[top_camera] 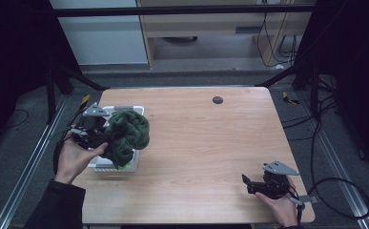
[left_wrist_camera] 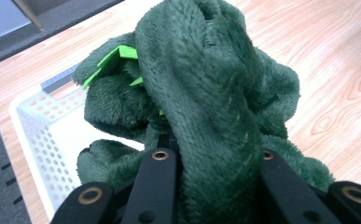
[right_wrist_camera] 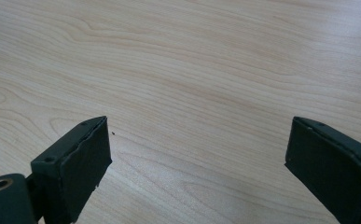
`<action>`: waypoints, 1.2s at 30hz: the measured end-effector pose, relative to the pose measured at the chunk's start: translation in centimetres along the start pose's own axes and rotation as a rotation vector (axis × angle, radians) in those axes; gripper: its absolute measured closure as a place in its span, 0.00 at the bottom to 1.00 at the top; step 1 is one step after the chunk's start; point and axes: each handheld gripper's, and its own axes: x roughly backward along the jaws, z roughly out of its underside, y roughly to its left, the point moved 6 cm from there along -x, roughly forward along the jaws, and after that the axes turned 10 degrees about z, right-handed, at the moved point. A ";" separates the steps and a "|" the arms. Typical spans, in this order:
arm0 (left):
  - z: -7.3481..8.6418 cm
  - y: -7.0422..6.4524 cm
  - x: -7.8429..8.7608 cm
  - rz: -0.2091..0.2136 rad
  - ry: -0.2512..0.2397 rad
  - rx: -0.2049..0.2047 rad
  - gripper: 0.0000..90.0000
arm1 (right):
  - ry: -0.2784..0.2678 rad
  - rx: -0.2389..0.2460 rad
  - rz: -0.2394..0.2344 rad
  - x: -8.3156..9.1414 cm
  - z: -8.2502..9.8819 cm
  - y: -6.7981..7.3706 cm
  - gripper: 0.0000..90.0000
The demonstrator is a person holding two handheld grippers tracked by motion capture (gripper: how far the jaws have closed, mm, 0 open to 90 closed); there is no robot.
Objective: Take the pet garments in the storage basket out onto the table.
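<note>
A dark green plush toy [top_camera: 127, 131] hangs bunched just above a white perforated basket [top_camera: 123, 168] at the table's left side. My left gripper [top_camera: 103, 136] comes at it from the left and is shut on the plush. In the left gripper view the plush [left_wrist_camera: 206, 93] bulges up between the black jaws of that gripper [left_wrist_camera: 211, 158], with bright green felt pieces [left_wrist_camera: 117, 56] near its top and the basket [left_wrist_camera: 38, 126] below. My right gripper [top_camera: 249, 183] rests near the table's front right corner, open, with bare wood between its jaws [right_wrist_camera: 197, 154].
The wooden table [top_camera: 210, 143] has a small black round plug [top_camera: 217, 99] near its far edge. Metal rails run along both sides of the table, and a black cable [top_camera: 337, 193] loops on the floor at the right.
</note>
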 end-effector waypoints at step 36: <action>-2.7 -6.0 -6.7 0.127 0.102 -0.132 0.87 | -0.039 -0.003 0.047 0.3 -0.2 -0.7 0.06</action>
